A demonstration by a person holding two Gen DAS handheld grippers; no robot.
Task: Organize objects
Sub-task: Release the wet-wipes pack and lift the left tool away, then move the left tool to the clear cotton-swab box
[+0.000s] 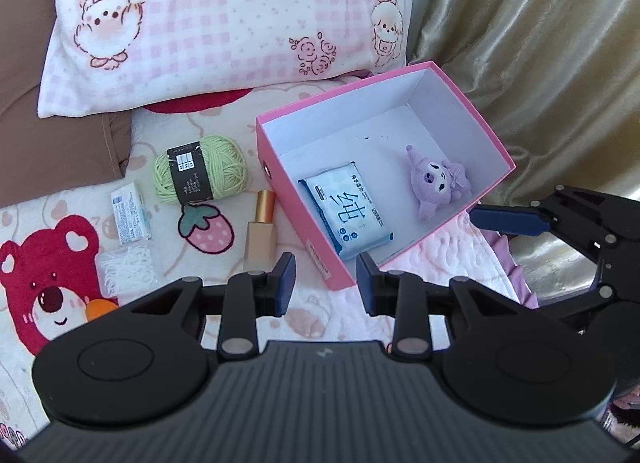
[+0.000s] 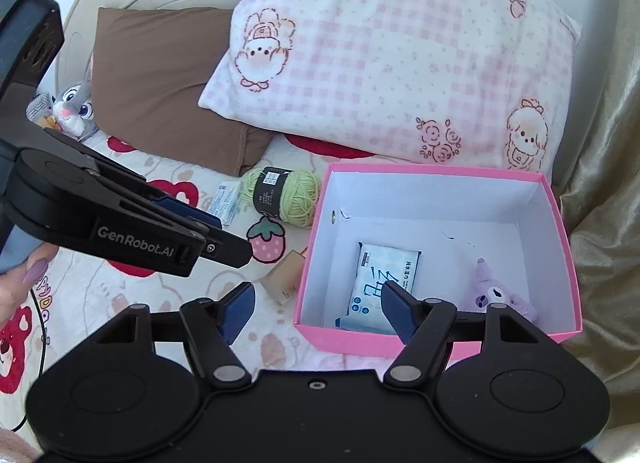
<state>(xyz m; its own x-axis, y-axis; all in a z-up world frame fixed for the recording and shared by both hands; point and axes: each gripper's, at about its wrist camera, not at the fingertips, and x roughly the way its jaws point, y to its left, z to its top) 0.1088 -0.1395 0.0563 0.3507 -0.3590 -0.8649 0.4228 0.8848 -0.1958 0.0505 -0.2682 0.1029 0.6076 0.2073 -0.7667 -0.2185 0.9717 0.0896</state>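
Note:
An open pink box (image 1: pixel 304 199) lies on the bed and holds a white-and-blue wipes pack (image 1: pixel 348 211) and a small purple plush (image 1: pixel 436 183). Left of the box lie a green yarn ball (image 1: pixel 200 173), a gold bottle (image 1: pixel 260 231), a small white packet (image 1: pixel 130 213) and a white mesh bundle (image 1: pixel 128 269). My left gripper (image 1: pixel 325 283) hovers over the box's near corner, open and empty. My right gripper (image 2: pixel 318 311) hangs above the box's front wall (image 2: pixel 440 339), open with nothing between its pads. Below it are the wipes pack (image 2: pixel 380 275) and the plush (image 2: pixel 492 295).
A pink checked pillow (image 1: pixel 224 23) and a brown cushion (image 1: pixel 60 143) lie behind the objects. A gold curtain (image 1: pixel 540 43) hangs close on the right of the box. A grey rabbit plush (image 2: pixel 74 107) sits far left. A person's thumb (image 2: pixel 36 267) grips the left tool.

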